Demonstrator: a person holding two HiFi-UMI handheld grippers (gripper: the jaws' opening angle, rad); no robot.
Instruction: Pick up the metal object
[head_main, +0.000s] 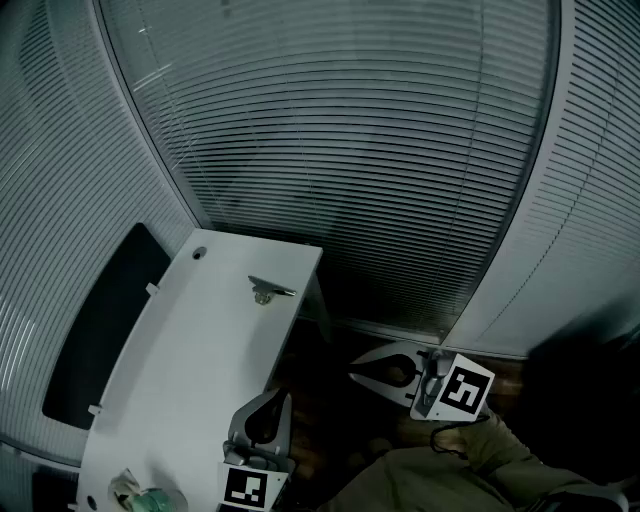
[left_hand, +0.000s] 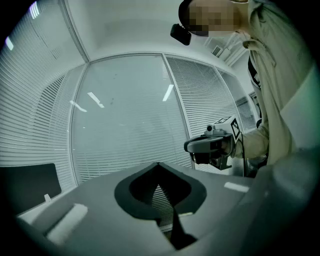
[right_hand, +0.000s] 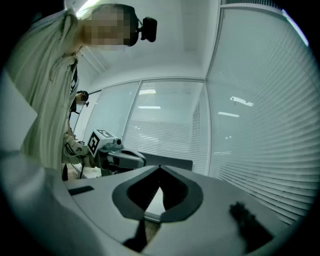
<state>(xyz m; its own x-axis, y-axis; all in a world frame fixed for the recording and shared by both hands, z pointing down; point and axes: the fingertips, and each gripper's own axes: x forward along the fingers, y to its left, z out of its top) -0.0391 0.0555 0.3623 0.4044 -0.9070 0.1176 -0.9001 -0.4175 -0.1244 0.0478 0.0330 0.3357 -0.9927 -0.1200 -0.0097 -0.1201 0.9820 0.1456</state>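
View from above of a long white tabletop (head_main: 190, 360) in a room walled with glass and closed horizontal blinds (head_main: 350, 150). The metal object (head_main: 268, 290), a small silvery piece with a thin flat arm pointing towards the tabletop's right edge, lies on the tabletop near its far end. Nothing touches it.

The left tongs (head_main: 281, 397) sit at the tabletop's near right edge and point towards its far end, well short of the metal object. Their own view shows the two jaws closed tip to tip, with nothing between them. A cube with a square black-and-white marker (head_main: 245, 488) rides on their back.

The right tongs (head_main: 356, 374) are off the tabletop, to its right, over a dark floor, with their tips turned towards the tabletop. Their jaws are also closed together and grip nothing.

A flat dark panel (head_main: 100, 335) runs along the tabletop's left side. A small round hole (head_main: 199, 253) marks the tabletop's far left corner. A crumpled greenish thing (head_main: 140, 493) lies at the tabletop's near end. The person's olive clothing (head_main: 450, 478) fills the space to the right of the tabletop's near end.
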